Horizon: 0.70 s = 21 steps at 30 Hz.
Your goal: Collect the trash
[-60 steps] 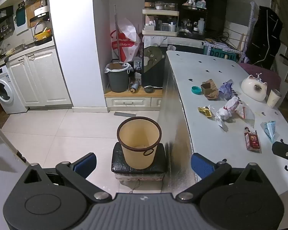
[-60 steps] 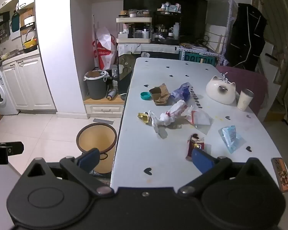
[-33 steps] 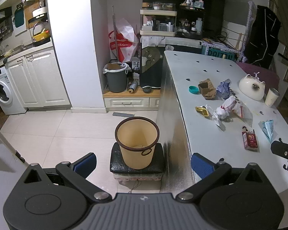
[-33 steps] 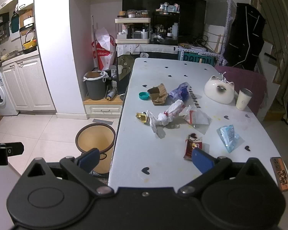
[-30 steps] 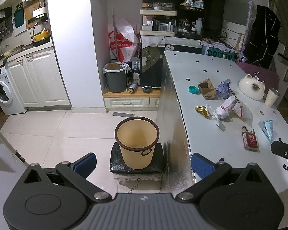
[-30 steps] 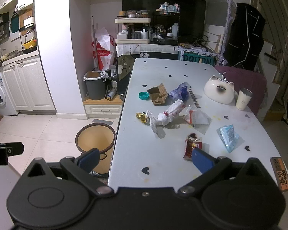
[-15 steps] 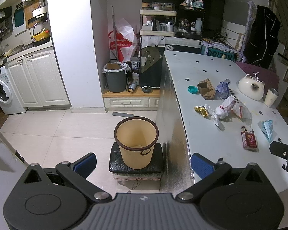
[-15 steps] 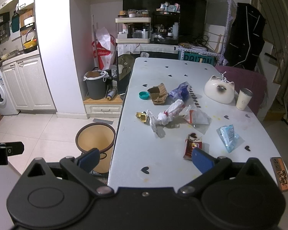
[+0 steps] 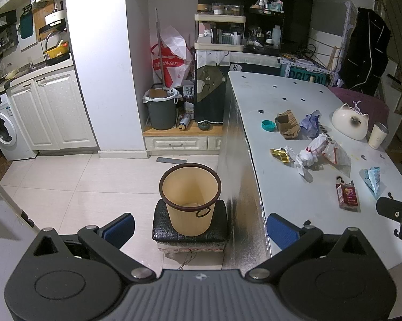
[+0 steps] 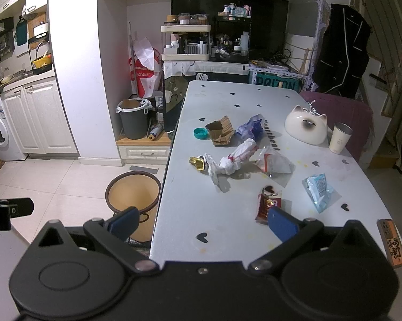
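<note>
Trash lies scattered on the white table (image 10: 190,208): a red carton (image 10: 268,203), a blue wrapper (image 10: 318,188), a crumpled white wad (image 10: 233,160), a gold foil piece (image 10: 197,163), a clear bag (image 10: 274,163), a brown paper bag (image 10: 221,132), a purple wrapper (image 10: 250,129) and a teal lid (image 10: 200,133). A tan bin (image 9: 189,198) stands on a black stool (image 9: 160,222) beside the table. My left gripper (image 9: 201,227) hangs open just before the bin. My right gripper (image 10: 202,223) is open over the table's near edge, its right finger just short of the carton.
A white cat-shaped dish (image 10: 305,127), a paper cup (image 10: 340,137) and an orange tag (image 10: 392,243) also sit on the table. A grey dustbin (image 9: 160,109), white cabinets (image 9: 53,109) and a washing machine (image 9: 3,129) stand beyond the tiled floor.
Both views have shifted only slightly; the right gripper has edged a little closer to the red carton. Nothing has been picked up.
</note>
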Motion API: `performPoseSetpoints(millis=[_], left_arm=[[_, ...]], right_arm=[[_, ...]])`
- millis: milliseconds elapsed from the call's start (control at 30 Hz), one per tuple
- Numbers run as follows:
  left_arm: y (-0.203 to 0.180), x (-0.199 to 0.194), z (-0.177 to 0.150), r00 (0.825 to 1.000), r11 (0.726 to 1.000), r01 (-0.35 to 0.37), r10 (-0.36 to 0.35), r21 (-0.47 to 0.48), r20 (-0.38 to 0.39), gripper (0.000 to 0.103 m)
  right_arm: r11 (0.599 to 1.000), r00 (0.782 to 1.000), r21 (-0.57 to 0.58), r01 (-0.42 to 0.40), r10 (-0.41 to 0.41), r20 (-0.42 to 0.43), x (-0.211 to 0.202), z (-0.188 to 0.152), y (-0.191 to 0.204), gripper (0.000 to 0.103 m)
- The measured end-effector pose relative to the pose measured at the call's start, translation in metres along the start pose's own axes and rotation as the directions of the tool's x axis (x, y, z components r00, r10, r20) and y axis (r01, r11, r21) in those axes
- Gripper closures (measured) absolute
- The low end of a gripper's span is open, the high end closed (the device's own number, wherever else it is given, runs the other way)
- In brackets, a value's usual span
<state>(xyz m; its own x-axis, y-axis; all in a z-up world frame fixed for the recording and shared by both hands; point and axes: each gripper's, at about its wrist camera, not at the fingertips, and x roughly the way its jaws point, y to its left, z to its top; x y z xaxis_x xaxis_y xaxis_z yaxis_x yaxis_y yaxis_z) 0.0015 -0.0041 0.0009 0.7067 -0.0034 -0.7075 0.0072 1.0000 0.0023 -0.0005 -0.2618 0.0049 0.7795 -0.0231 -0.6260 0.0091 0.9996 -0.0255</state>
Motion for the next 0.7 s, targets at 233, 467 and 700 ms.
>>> performPoseSetpoints(millis=[233,467,700], left_arm=[[-0.0001,0.0,-0.0001,1.0,1.0,0.0,0.0,0.001,0.001,0.0],[-0.0004,-0.0001,0.0,1.0,1.0,0.0,0.0,0.0,0.001,0.0],[0.0,-0.0002,-0.0001,1.0,1.0,-0.001,0.001,0.0,0.002,0.0]], right_arm=[[1.0,1.0,0.0,0.0,0.0,0.0,-0.0004,-0.0003,-0.0001,0.0],[1.0,1.0,0.0,0.0,0.0,0.0,-0.0008,-0.0004,0.0006,0.0],[1.0,1.0,-0.002,-0.002,0.002,0.0,-0.0011,-0.0004,0.0016,0.0]])
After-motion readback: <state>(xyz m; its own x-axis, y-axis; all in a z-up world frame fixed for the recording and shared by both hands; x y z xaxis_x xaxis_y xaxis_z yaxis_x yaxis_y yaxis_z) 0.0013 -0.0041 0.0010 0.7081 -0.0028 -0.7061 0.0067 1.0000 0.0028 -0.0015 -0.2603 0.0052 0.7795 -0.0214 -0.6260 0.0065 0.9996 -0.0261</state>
